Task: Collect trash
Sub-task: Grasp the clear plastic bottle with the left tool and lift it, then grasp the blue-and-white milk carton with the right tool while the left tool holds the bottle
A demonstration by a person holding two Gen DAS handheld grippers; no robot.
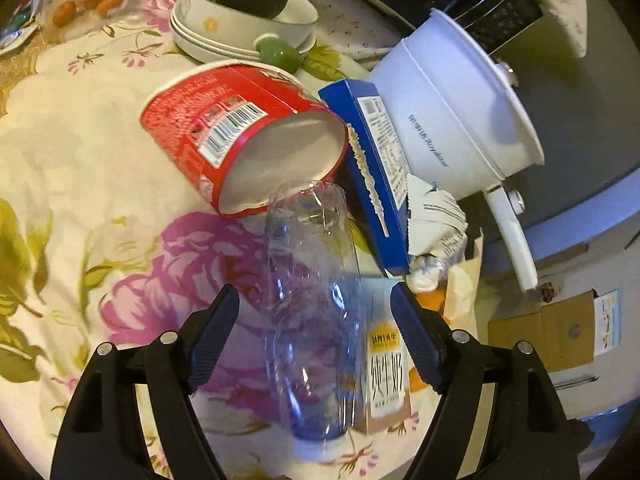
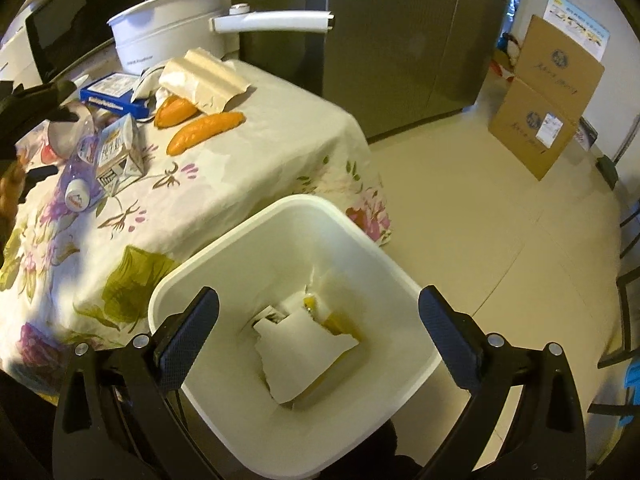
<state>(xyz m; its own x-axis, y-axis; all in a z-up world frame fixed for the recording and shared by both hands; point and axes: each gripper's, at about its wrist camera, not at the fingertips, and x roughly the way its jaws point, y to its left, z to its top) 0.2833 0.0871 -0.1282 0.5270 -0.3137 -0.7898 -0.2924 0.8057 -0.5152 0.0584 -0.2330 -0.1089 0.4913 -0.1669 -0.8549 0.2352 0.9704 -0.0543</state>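
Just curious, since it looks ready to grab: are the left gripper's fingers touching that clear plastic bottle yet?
Apart. In the left wrist view, tablecloth shows between each finger of the left gripper and the clear plastic bottle lying between them.

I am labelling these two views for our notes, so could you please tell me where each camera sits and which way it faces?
Left wrist: on the left gripper, angled down at the clear plastic bottle on the floral tablecloth; its open dark fingers show.
Right wrist: on the right gripper, angled down into the white square bin; its open fingers show.
Shared: bottle, milk carton, blue box, white pot.
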